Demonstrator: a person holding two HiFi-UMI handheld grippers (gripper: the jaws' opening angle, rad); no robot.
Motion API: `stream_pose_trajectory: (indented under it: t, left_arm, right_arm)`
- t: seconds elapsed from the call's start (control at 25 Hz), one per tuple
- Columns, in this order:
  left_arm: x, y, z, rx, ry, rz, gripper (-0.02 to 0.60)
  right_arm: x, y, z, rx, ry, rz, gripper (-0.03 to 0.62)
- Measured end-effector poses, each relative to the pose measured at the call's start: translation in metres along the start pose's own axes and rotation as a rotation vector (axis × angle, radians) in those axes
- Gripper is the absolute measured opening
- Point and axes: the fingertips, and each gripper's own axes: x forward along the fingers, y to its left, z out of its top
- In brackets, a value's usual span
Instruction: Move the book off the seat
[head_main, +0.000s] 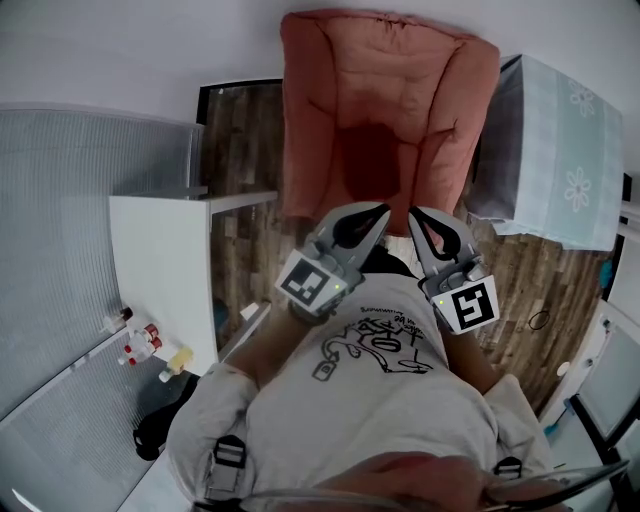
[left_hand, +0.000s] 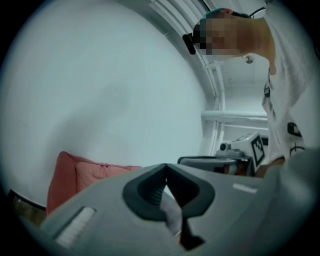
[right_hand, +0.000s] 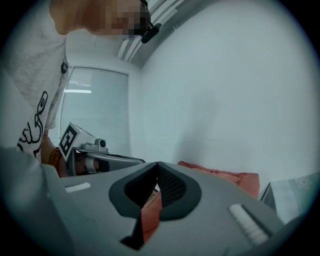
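Left gripper (head_main: 380, 213) and right gripper (head_main: 417, 214), jaws pressed together and empty, sit side by side just before the chair (head_main: 385, 80). On the chair's seat lies a dark patch (head_main: 375, 160); I cannot tell whether it is the book.

Salmon-pink padded seat (head_main: 385, 90), armchair-style cushion quilted in stitched panels. Puffy raised back plus 2 raised sides around a sunken middle. Stands upright on the dark wood floor (head_main: 240, 150), back against the white wall (head_main: 150, 50). There is a darker reddish patch (head_main: 378, 160) in the sunken middle with an irregular outline; can't tell if it is shadow or an object. Both gripper views show only the upper part of the pink cushion, low against the wall.
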Motion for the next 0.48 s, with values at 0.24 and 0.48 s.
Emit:
stream_pose_trajectory:
  t: [0.24,0.48]
  left_arm:
    - [-0.003,0.038,-0.009,-0.008,0.02,-0.005,0.003]
    - [-0.008,0.066,-0.027,-0.022,0.042,-0.032,0.003]
  right_arm:
    - [0.032,-0.004,-0.022,0.019,0.043,-0.025,0.006]
    - [0.058,-0.003,-0.042,0.041,0.062,-0.042,0.006]
